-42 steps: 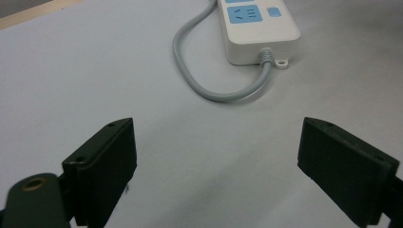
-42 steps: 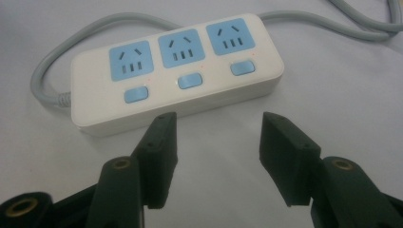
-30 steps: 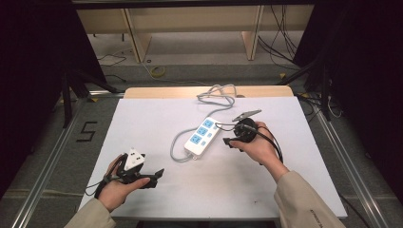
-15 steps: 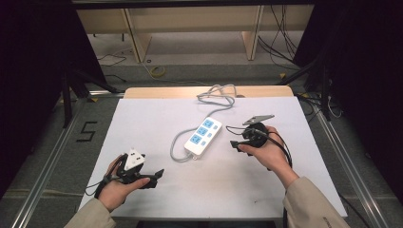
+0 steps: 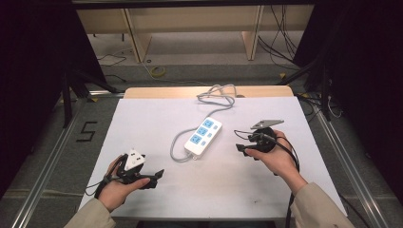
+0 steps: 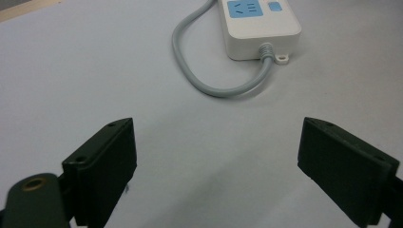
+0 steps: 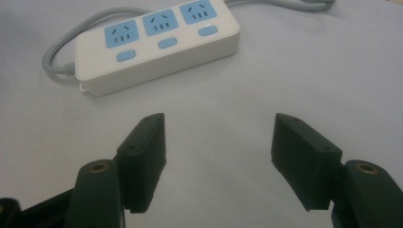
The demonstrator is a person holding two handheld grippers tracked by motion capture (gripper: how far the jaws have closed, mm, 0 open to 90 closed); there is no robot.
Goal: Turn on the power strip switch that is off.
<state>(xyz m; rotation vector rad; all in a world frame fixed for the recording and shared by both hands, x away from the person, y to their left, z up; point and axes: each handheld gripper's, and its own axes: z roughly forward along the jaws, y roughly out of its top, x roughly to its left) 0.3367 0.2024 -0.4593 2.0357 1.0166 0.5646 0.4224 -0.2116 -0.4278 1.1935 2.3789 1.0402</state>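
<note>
At lower left, the left gripper point(image 5: 154, 176) is waiting wide and empty. The power strip point(image 5: 203, 137) is lying mid-frame; the right gripper point(image 5: 241, 141), also wide, probably should be squaring onto its narrow sides.

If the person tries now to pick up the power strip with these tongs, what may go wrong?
1. The power strip is broad and smooth; the right tongs, open and empty, may slip if they pinch it across its width.
2. Its grey cable loops beside the body toward the left tongs and may drag or snag when lifted.
</note>
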